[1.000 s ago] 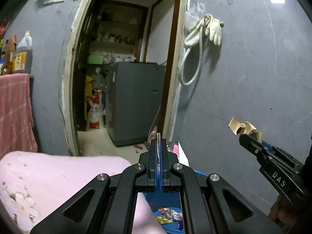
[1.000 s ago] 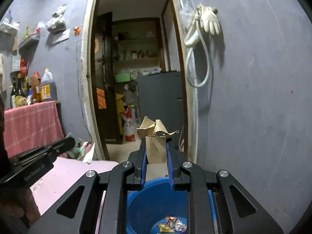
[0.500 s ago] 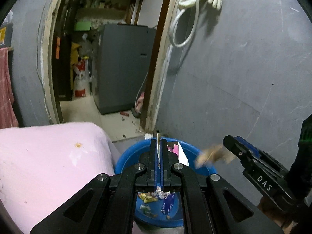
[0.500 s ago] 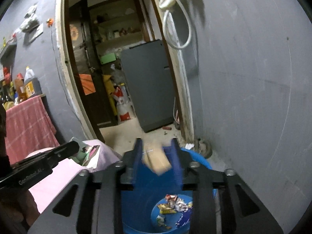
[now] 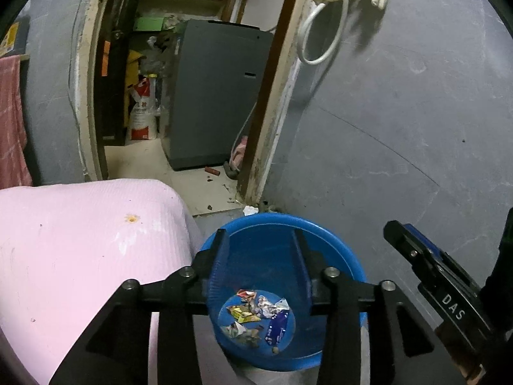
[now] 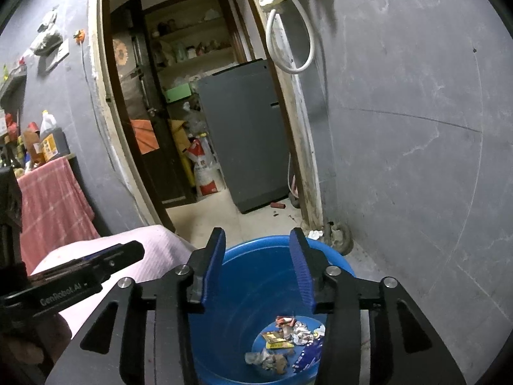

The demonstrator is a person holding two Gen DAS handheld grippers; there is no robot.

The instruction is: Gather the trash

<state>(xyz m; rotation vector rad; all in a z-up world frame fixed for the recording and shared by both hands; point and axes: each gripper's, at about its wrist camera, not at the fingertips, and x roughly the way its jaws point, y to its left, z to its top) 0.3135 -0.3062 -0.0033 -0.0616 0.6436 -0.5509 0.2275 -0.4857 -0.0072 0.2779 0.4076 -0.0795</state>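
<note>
A blue plastic bucket (image 5: 323, 250) stands on the floor by the grey wall, with several crumpled wrappers (image 5: 256, 314) at its bottom. It also shows in the right wrist view (image 6: 256, 288), with the wrappers (image 6: 288, 343) inside. My left gripper (image 5: 259, 256) is open and empty above the bucket's mouth. My right gripper (image 6: 258, 263) is open and empty, also above the bucket. The right gripper shows at the right of the left wrist view (image 5: 426, 263), and the left gripper shows at the left of the right wrist view (image 6: 96, 266).
A pink mat-covered surface (image 5: 80, 240) lies left of the bucket. An open doorway behind leads to a grey appliance (image 5: 211, 96) and bags. A grey wall (image 5: 400, 128) stands to the right, with gloves and a hose (image 5: 336, 6) hanging on it.
Both grippers tilted down over the bucket and opened. The brown cardboard piece left my right gripper and the thin flat piece left my left gripper; both are gone from the jaws.
</note>
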